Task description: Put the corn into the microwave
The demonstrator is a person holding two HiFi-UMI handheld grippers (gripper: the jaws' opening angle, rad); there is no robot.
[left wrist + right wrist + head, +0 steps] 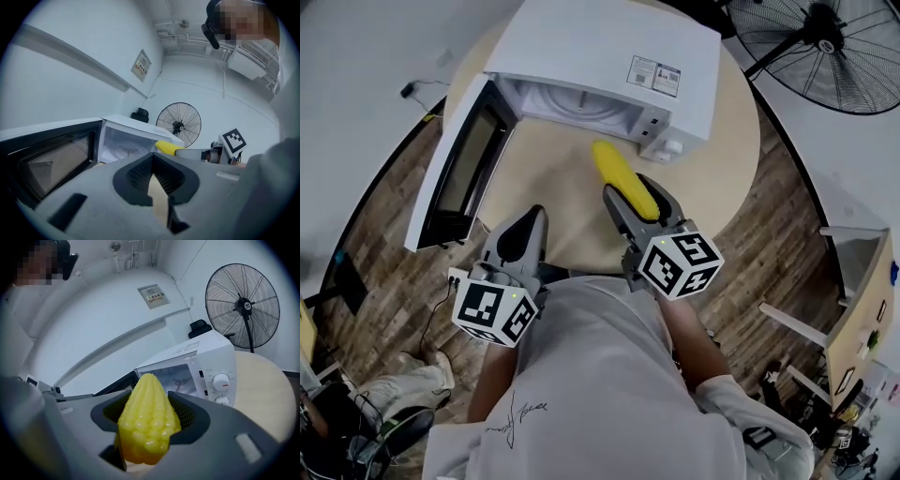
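A white microwave (609, 47) stands at the back of the round table (717, 178), its door (459, 169) swung wide open to the left and its cavity (572, 98) showing. My right gripper (630, 189) is shut on a yellow corn cob (617, 173), which sticks out forward towards the cavity, just short of it. In the right gripper view the corn (147, 423) fills the space between the jaws (147, 401), with the microwave (187, 373) behind. My left gripper (534, 216) hovers beside the door, tips together and holding nothing (152, 157).
A large black standing fan (825, 47) is behind the table at the right. The microwave's knobs (221, 380) face me on its right side. A wooden shelf unit (862, 309) stands on the floor to the right; a cable (417, 89) lies at the left.
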